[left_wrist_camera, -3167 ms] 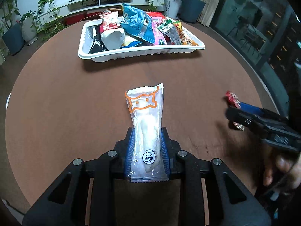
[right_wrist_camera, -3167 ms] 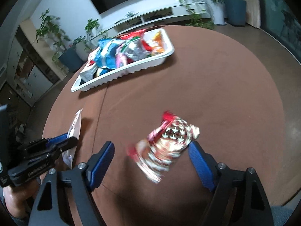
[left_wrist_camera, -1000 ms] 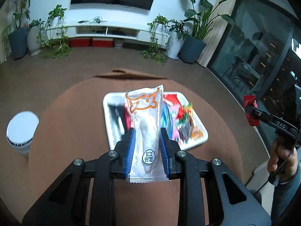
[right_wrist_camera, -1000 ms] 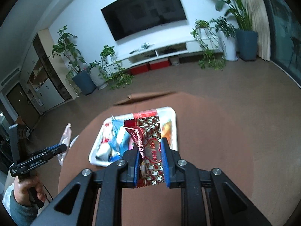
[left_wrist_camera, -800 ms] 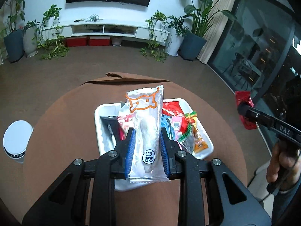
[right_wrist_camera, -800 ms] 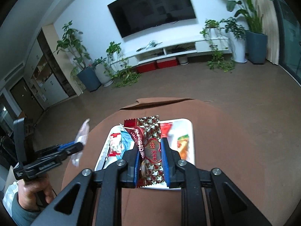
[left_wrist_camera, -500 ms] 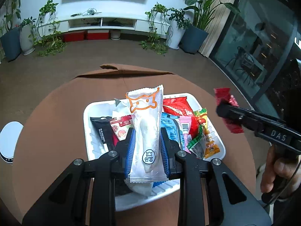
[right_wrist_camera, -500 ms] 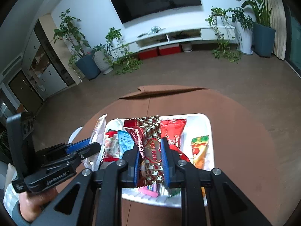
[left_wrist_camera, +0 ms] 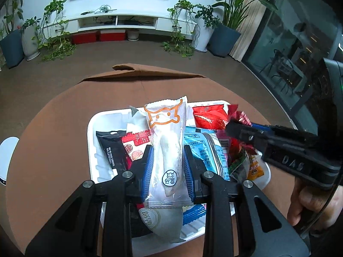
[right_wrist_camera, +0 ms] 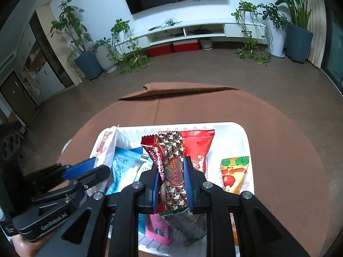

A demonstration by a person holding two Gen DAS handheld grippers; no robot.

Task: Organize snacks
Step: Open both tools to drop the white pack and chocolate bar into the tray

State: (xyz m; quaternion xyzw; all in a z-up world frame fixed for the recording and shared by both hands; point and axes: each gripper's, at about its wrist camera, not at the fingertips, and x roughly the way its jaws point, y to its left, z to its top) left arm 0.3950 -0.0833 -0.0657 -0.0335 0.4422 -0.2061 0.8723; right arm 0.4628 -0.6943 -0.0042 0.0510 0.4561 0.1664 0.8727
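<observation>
A white tray full of snack packets lies on the round brown table. My left gripper hovers over the tray's left half with a white packet bearing an orange cat outline upright between its blue pads; its jaws are opening, the pads still touching the packet. My right gripper is shut on a red-and-brown patterned snack packet above the tray. In each wrist view the other gripper shows beside it: the right gripper and the left gripper.
In the tray lie black, blue, red, pink and orange-green packets. A white round object stands off the table's left. A hand holds the right gripper. Beyond the folded tablecloth edge are floor, plants and a TV cabinet.
Both grippers came forward and down from high above the table to just over the tray, drawing close together. Each still carries its packet.
</observation>
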